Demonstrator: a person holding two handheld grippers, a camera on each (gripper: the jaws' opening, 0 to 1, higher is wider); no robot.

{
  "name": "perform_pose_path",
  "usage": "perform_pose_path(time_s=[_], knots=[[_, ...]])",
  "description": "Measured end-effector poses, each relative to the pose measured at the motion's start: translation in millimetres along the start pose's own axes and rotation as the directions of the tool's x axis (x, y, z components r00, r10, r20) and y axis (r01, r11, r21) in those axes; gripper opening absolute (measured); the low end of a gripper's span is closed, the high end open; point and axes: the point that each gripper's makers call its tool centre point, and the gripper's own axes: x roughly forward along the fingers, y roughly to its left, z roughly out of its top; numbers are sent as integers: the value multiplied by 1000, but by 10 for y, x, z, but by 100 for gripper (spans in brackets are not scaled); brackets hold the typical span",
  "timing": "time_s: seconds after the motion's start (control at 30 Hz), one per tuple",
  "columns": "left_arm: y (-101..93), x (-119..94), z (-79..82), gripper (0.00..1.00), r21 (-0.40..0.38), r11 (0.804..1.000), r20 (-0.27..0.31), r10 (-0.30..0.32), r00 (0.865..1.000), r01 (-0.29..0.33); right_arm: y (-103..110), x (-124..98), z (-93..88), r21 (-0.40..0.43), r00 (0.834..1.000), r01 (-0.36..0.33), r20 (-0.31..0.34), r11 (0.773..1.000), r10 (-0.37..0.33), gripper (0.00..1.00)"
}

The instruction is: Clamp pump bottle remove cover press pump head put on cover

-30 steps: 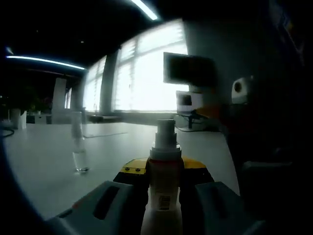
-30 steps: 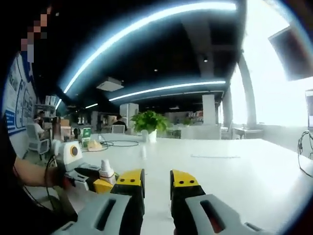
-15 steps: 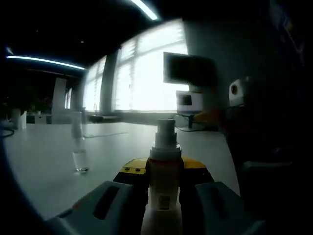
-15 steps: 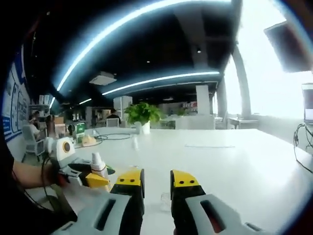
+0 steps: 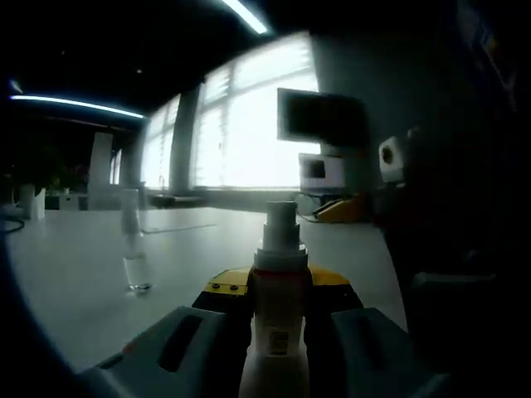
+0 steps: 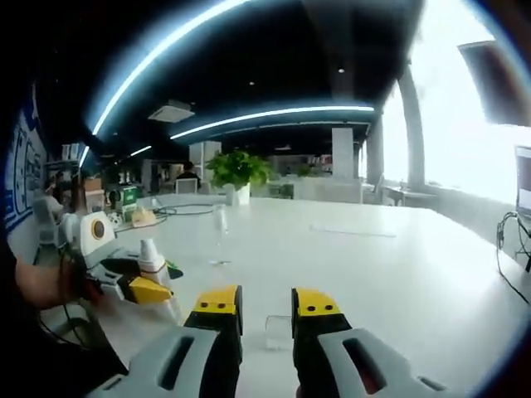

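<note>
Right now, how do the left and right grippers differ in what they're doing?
The left gripper is clamped on the pump bottle, whose bare pump head stands up between its jaws; the right gripper holds nothing, jaws slightly apart. The left hovers near the table edge; the right over a small clear piece. Both have yellow tips.

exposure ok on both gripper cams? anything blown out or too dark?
Left gripper view: windows blown out, pump bottle in the left tongs backlit, label unreadable. Right gripper view: table evenly lit, window at the right edge clipped, ceiling dark, fisheye bends the light strips.
</note>
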Motion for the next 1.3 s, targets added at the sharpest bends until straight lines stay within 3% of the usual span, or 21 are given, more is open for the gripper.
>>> perform_pose_path(time_s=[0.5, 1.3], knots=[[1, 1, 0, 14, 1, 1000, -1, 0, 1000, 0, -79, 117, -310, -8, 998, 24, -58, 1000, -24, 20], [36, -3, -5, 14, -5, 1000, -2, 14, 1000, -14, -143, 255, -635, -10, 994, 42, -103, 999, -43, 19]])
